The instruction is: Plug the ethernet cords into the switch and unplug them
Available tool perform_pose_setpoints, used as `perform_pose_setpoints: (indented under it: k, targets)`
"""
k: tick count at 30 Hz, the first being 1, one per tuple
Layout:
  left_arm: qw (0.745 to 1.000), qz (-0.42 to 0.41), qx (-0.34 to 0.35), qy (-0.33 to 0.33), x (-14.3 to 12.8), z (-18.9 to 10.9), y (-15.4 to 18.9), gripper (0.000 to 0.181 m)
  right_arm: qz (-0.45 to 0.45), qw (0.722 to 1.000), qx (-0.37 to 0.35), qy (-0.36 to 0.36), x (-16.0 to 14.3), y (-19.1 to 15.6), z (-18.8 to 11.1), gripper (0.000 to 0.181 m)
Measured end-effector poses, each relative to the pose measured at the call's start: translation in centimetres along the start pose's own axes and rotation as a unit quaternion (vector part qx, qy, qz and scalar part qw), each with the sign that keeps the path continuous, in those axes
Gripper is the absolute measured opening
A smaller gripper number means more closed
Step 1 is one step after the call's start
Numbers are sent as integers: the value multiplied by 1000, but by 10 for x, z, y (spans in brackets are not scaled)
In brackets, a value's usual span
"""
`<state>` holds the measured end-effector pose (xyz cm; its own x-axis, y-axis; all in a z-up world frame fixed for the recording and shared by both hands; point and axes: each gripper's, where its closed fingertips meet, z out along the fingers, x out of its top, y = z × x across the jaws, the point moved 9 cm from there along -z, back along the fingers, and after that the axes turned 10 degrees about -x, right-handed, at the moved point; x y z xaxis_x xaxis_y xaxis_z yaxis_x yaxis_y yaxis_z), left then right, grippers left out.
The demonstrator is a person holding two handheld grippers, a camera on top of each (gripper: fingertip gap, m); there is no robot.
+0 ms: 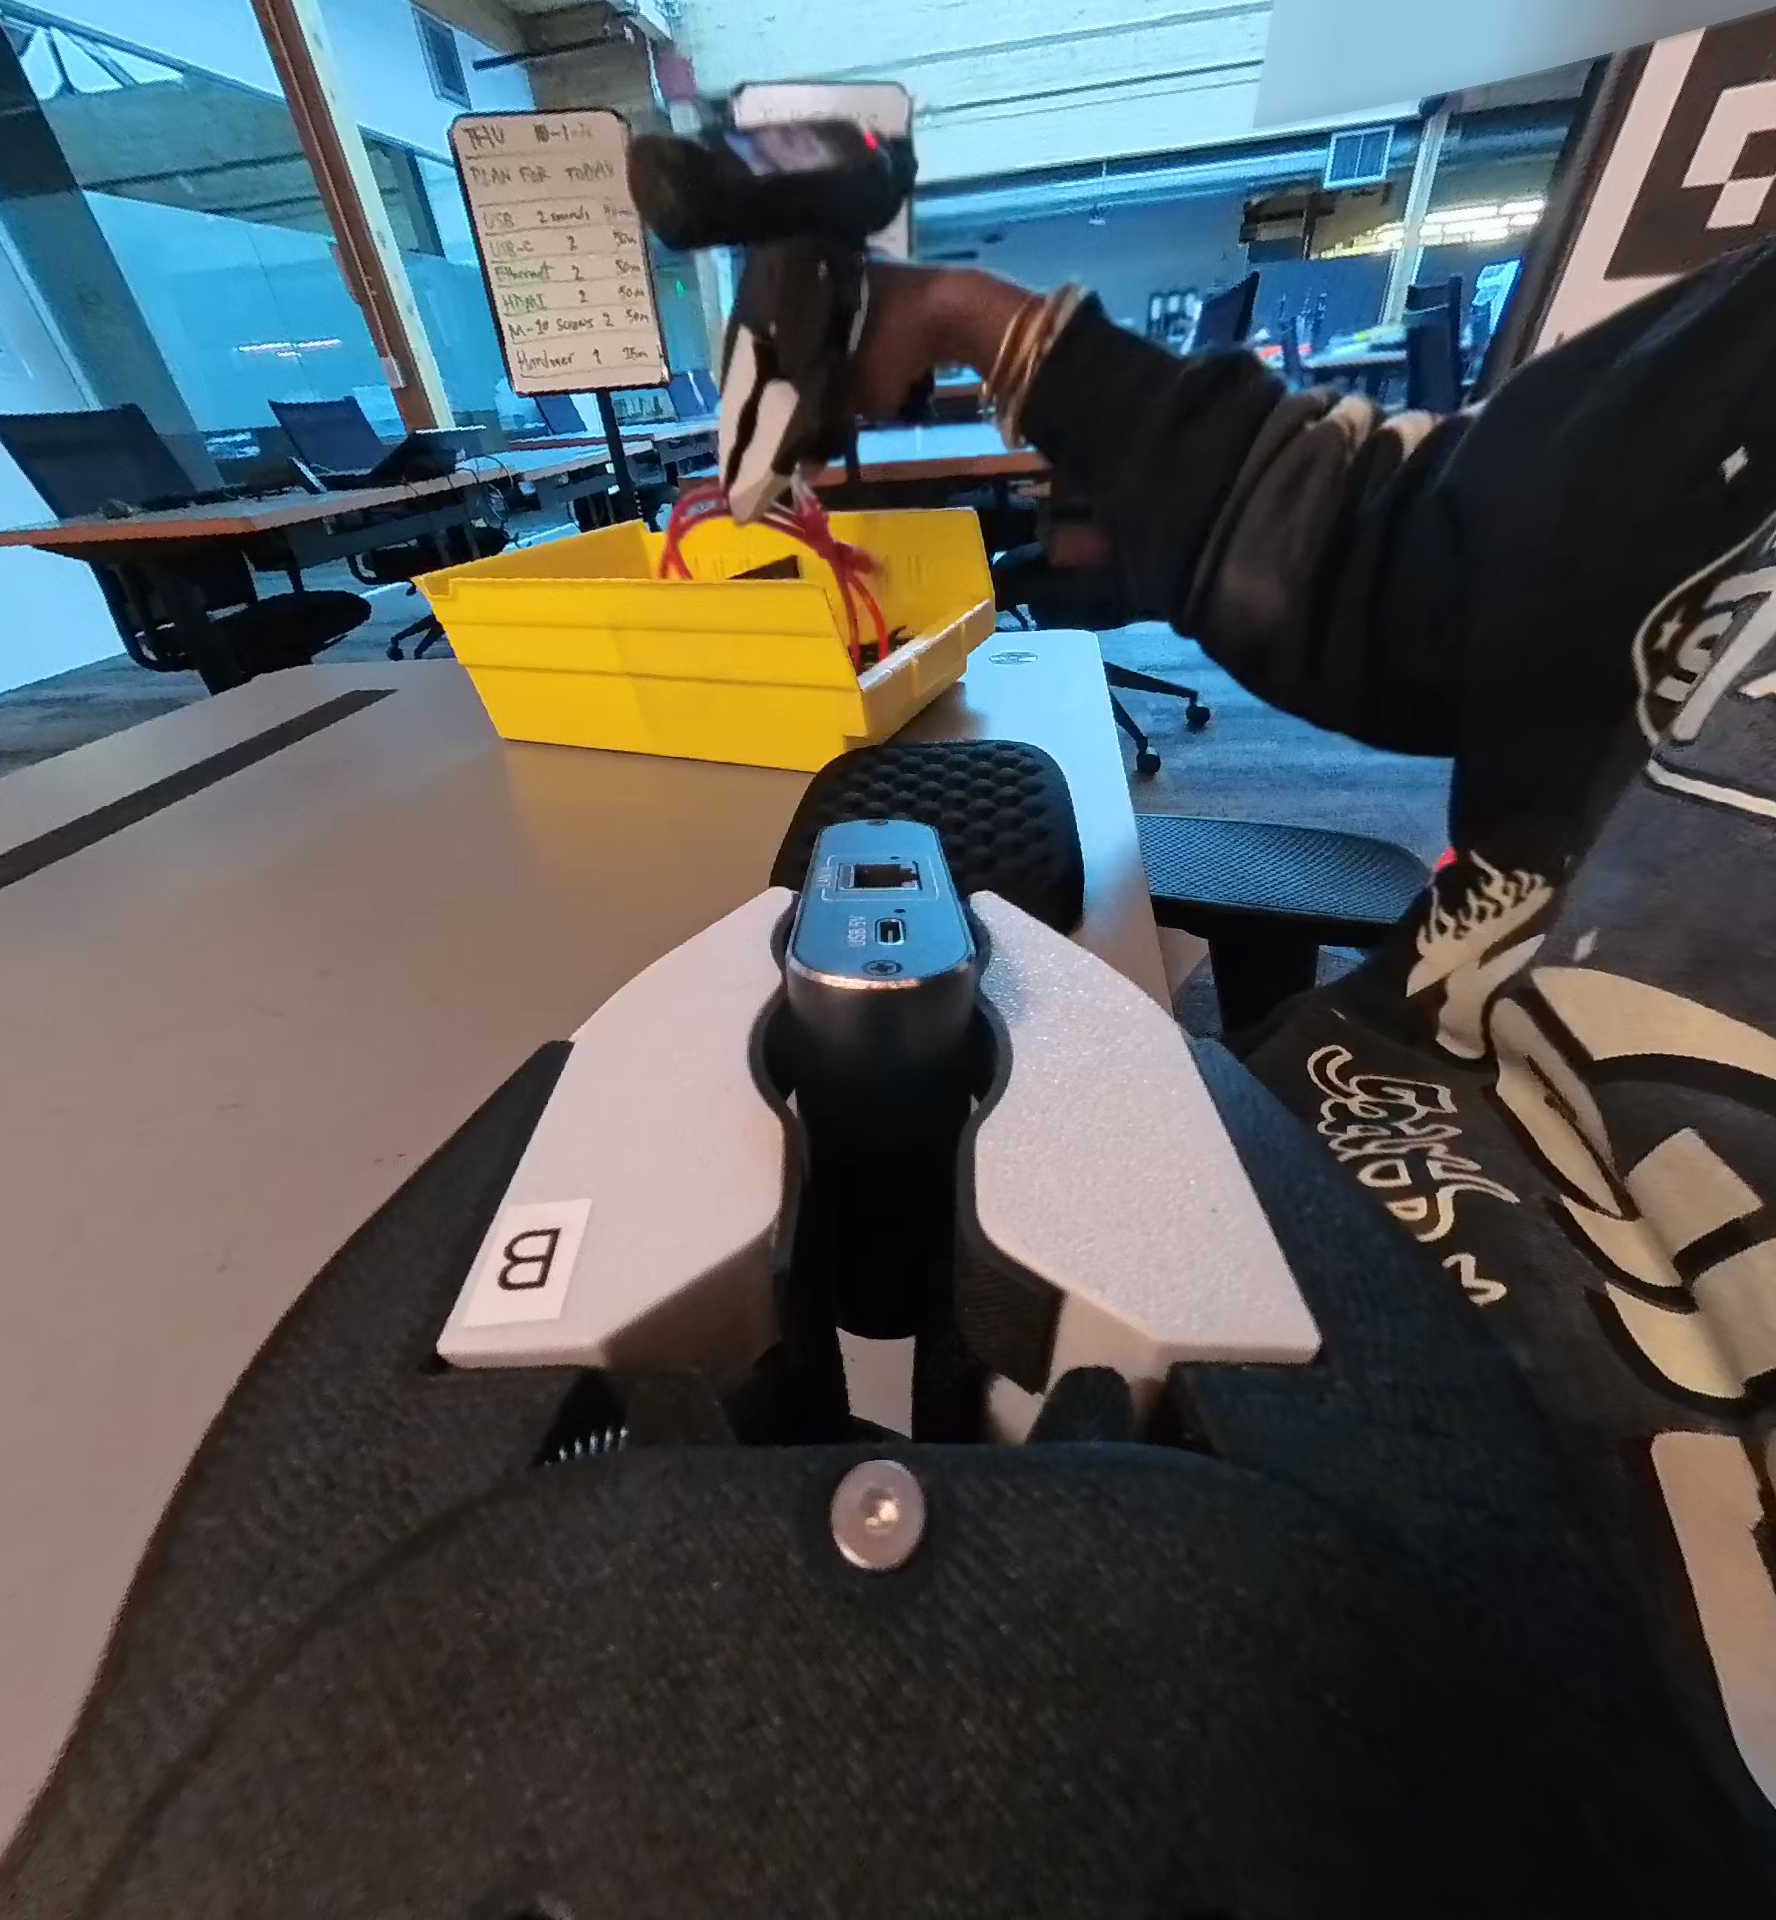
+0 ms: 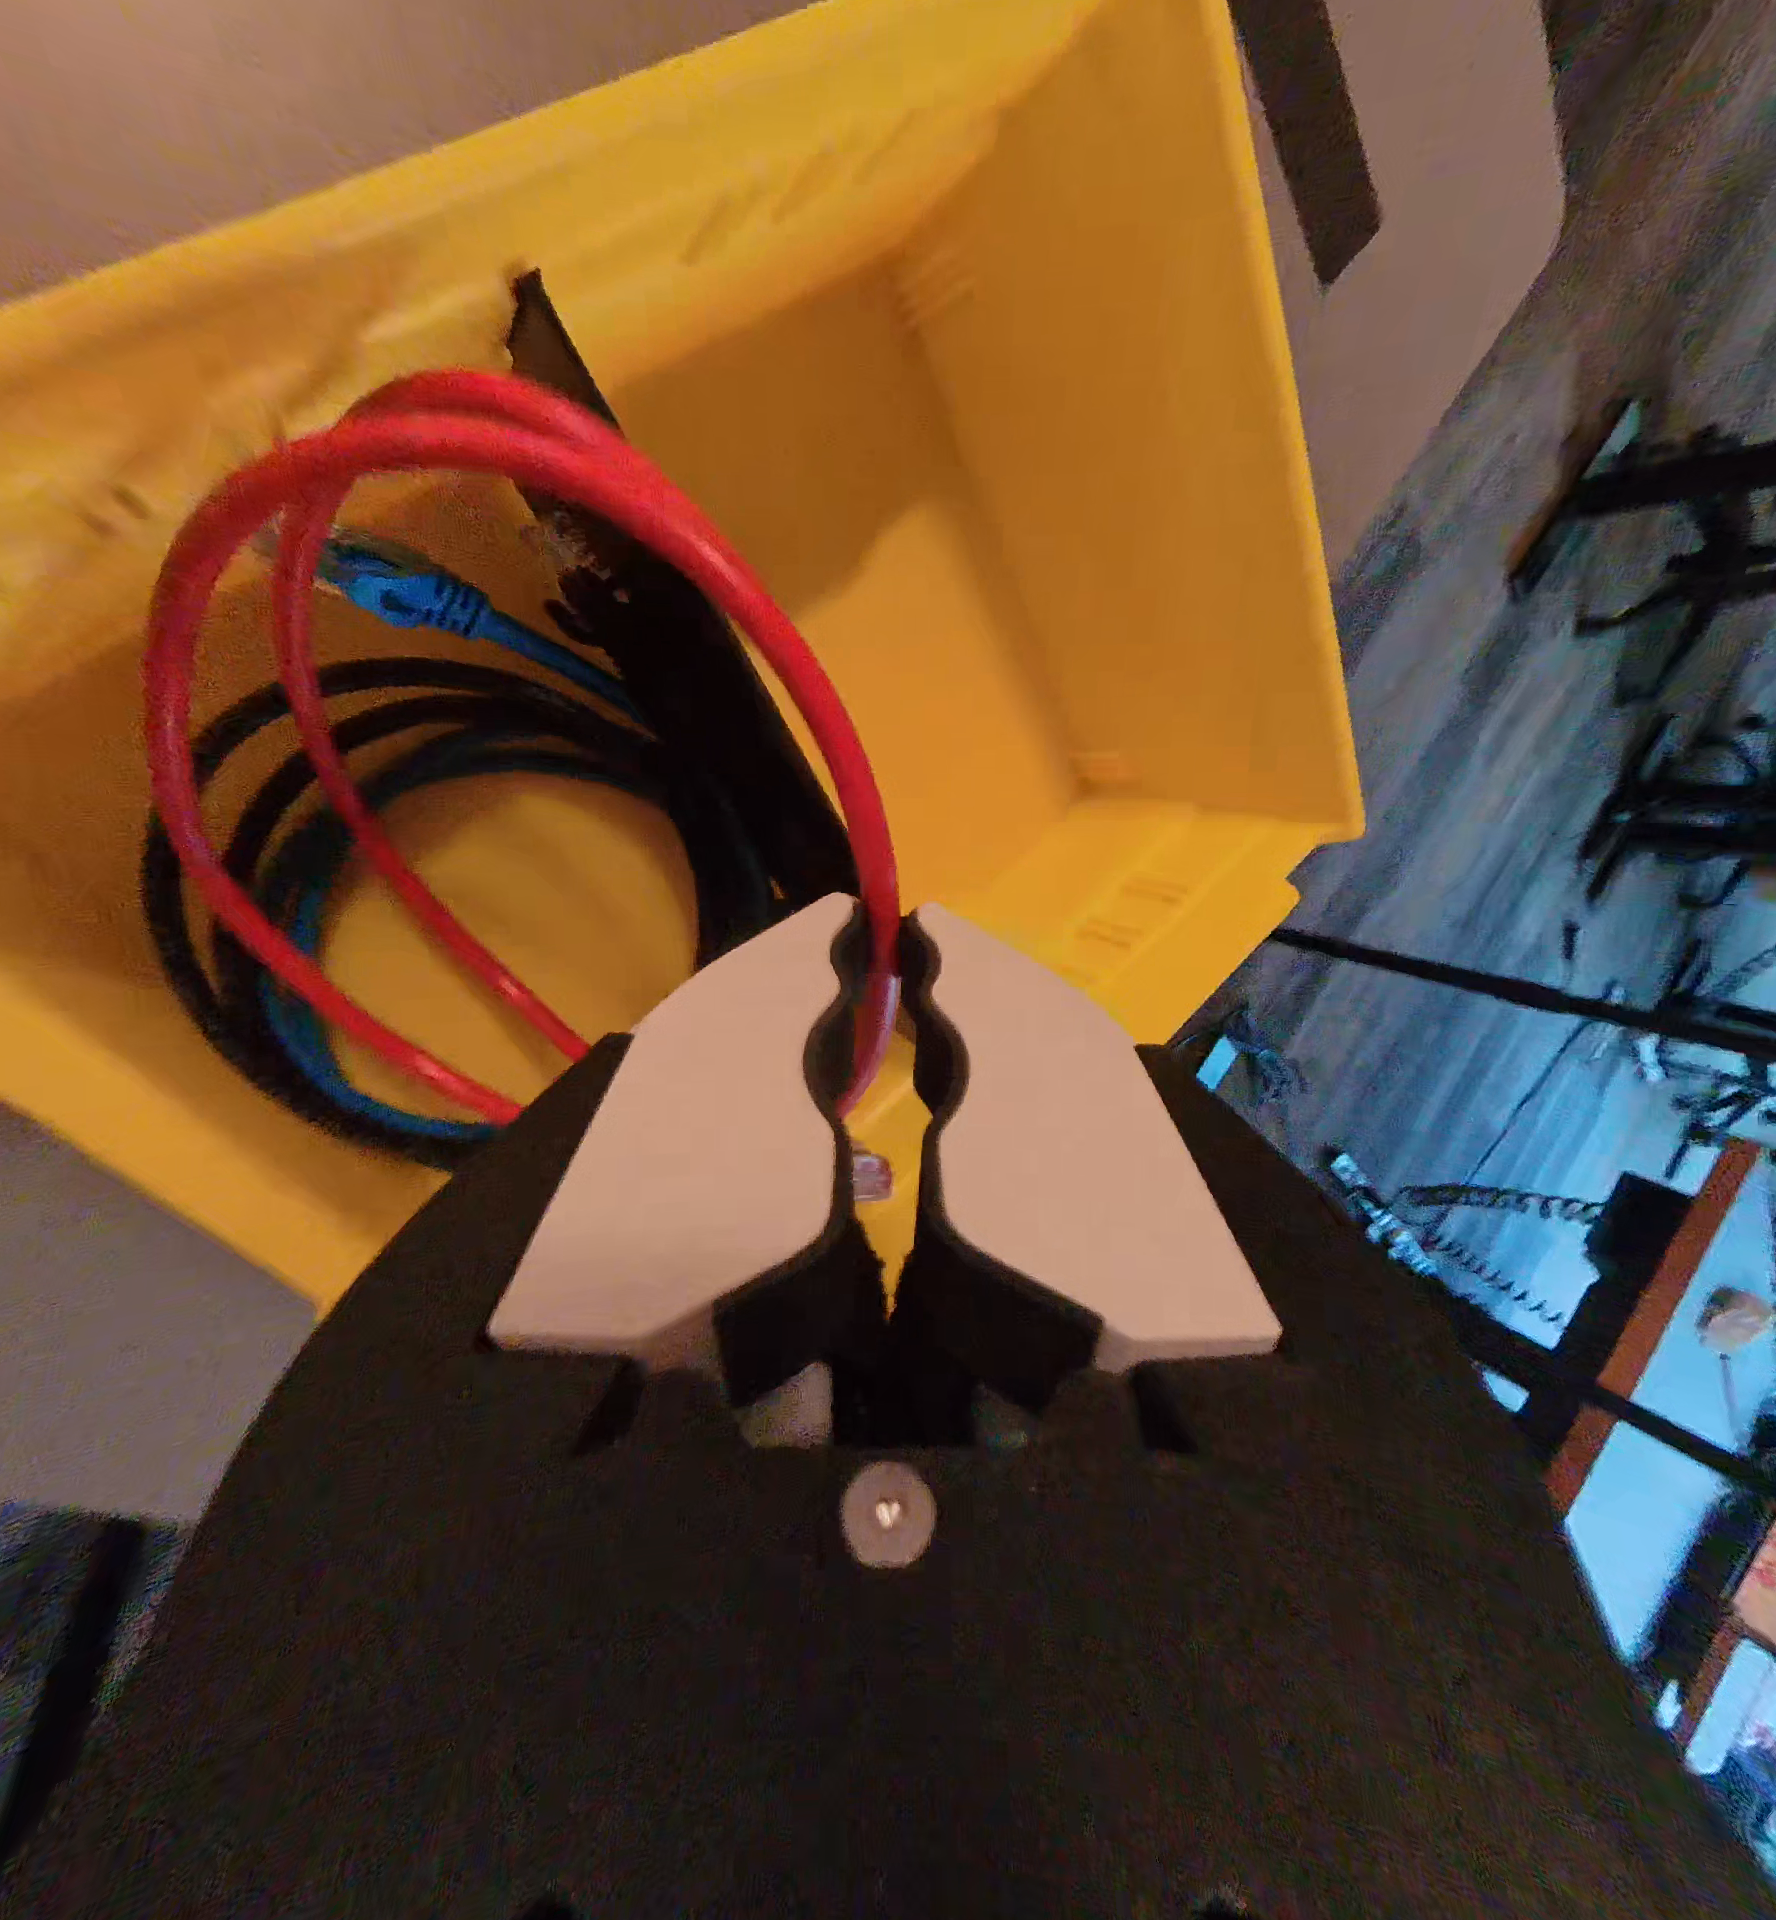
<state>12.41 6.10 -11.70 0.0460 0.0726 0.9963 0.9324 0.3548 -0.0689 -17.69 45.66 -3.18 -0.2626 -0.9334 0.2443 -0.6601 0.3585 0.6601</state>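
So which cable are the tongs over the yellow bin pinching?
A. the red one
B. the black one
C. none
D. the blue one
A: the right tongs are shut on the red cable, whose loops rise above the yellow bin.

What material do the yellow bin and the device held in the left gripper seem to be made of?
Yellow bin: probably moulded plastic, with an even colour, a slight sheen and ribbed walls.
Switch in the left hand-held gripper: apparently metal, a dark grey casing with a satin, brushed-looking shine along its rounded edge.
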Motion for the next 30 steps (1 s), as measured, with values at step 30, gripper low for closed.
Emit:
perform_pose_setpoints:
  k: [30]
  targets:
    - [1000, 5, -4, -11, 0, 3, 1, 26, 20, 989, 54, -137, -25, -36, 35, 40]
